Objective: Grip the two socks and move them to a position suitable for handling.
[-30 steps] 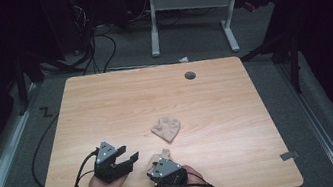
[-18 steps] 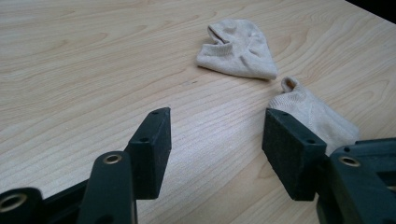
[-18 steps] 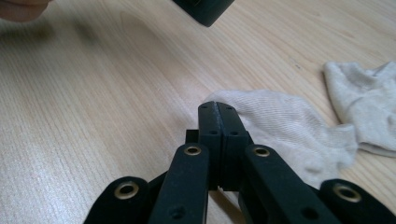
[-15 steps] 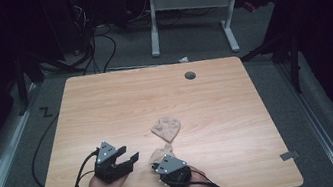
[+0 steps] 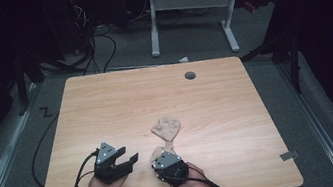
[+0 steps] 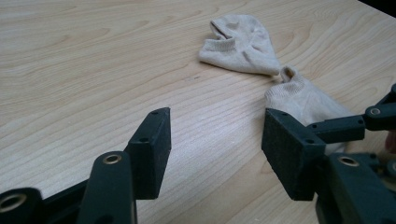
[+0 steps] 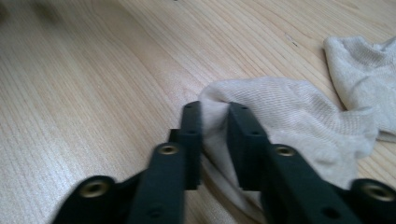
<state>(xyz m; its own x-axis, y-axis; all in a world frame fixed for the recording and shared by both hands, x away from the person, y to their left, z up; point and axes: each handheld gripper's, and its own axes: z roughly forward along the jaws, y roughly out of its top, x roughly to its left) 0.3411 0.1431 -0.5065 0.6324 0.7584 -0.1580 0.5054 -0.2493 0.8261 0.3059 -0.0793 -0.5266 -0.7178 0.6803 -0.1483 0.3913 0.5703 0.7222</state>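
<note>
Two socks on the tabletop, both lower centre of the high view, lying end to end on a diagonal running from lower left to upper right.

Left tongs, lower left of the high view: released, jaws wide apart, nothing between them, hovering over bare wood. In the left gripper view the near sock sits at the right edge just beyond the right jaw; the far sock is upper centre, well ahead.

Right tongs, lower centre of the high view: clenched on the near sock at its lower-left end. Right gripper view shows a fold of knit pinched between the two jaws, with the rest of the near sock trailing off to the right toward the far sock at the upper right edge.

Far sock lies free, just up-right of the held one; the two look touching at the ends, but can't confirm overlap from these angles.

Key relation: held sock's long axis points away from the right tongs toward upper right, so its free end is on the far side. Left tongs are beside it on the left, nearer the gripped end than the free end.
</note>
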